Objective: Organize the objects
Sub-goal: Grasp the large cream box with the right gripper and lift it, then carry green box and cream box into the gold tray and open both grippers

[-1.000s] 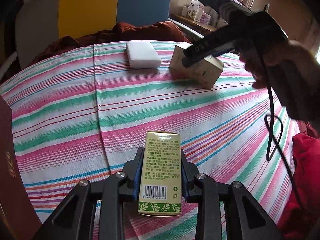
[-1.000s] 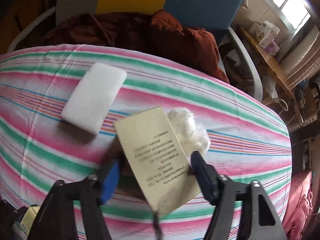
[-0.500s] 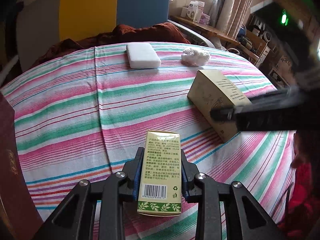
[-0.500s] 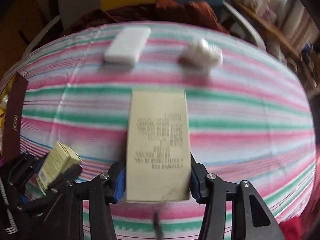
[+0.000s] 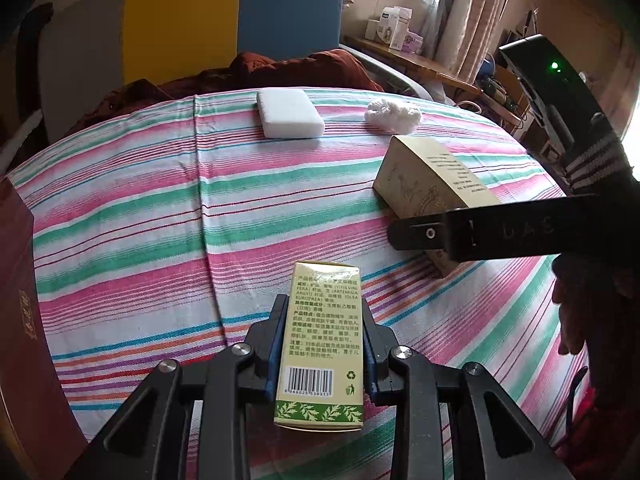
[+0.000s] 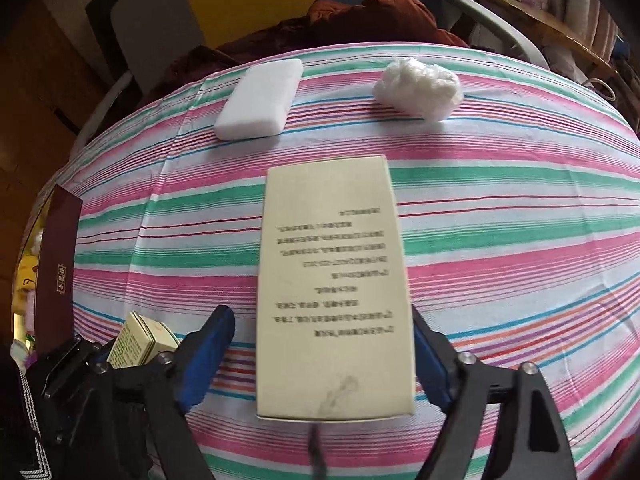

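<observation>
**Grippers over the striped cloth: one box pinched, one box between spread fingers**

Left gripper (image 5: 322, 354) pinches a small yellow-green carton (image 5: 322, 344) between its blue-padded fingers, the barcode face turned up and a leaf-pattern band at the near end. In the right wrist view this carton (image 6: 138, 338) shows at the near left, held clear of a maroon box (image 6: 56, 272) that stands at the far left edge of the worktop (image 6: 500, 240). The worktop is covered by a cloth striped in pink, green and white.

Toward the far side lies a white foam block (image 6: 260, 100), flat on the cloth. To its right, well apart from it, sits a fluffy white cotton ball (image 6: 420, 84).

Nearer and to the right, a larger cream carton (image 6: 334, 292) lies on the cloth with its printed face up, the text reading upside down from the right wrist camera. The right gripper (image 6: 324, 360) is spread around its near end: the left finger's blue pad stands visibly apart from the carton's side, while the right pad sits just beside the other edge; whether that one touches cannot be told. From the left wrist view, the cream carton (image 5: 424, 176) rests behind the right gripper's black finger (image 5: 480, 232), which crosses in front of it.
</observation>
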A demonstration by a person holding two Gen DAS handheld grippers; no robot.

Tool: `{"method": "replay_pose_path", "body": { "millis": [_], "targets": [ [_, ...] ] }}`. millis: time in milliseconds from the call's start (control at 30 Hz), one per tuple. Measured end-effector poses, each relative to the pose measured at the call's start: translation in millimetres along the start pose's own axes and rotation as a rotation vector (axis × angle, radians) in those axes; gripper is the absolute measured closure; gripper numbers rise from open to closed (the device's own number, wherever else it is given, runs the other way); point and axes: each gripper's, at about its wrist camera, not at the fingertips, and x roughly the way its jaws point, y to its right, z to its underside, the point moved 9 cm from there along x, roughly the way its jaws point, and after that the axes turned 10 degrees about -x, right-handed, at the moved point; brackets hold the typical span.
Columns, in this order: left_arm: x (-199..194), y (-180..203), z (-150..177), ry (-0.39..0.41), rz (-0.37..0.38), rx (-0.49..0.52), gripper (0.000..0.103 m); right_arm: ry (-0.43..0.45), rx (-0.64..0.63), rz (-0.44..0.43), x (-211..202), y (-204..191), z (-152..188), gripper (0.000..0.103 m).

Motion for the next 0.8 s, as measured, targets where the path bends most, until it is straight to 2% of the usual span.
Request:
{"method": "replay_pose_path", "body": {
  "millis": [33, 67, 100, 167, 567, 667, 800],
  "targets": [
    [-0.2, -0.1, 0.3, 0.000, 0.001, 0.000, 0.071, -0.004, -0.012, 0.009, 0.1, -1.5, -0.3, 0.018],
    [-0.1, -0.1, 0.1, 0.001, 0.001, -0.001, 0.071, -0.009, -0.021, 0.028, -0.7, -2.0, -0.8, 0.023],
    [0.0, -0.1, 0.1, 0.002, 0.001, -0.001, 0.071, -0.007, -0.025, 0.048, -1.4, 0.3, -2.6, 0.036],
    [0.3, -0.2, 0.1, 0.004, 0.002, -0.004, 0.071, 0.008, -0.032, 0.055, -5.5, 0.0, -6.1, 0.050],
    [0.2, 1.9, 0.4, 0.011, -0.025, 0.021, 0.073, 0.013, -0.039, 0.090, -6.5, 5.1, -1.8, 0.052],
    [-1.7, 1.9, -0.6, -0.009, -0.036, 0.016, 0.073, 0.046, -0.034, 0.080, -12.0, 4.6, -5.5, 0.053],
    [-19.0, -2.2, -1.3, -0.022, -0.054, -0.011, 0.073, 0.078, -0.053, 0.025, -16.6, -7.1, -9.9, 0.053]
  ]
}}
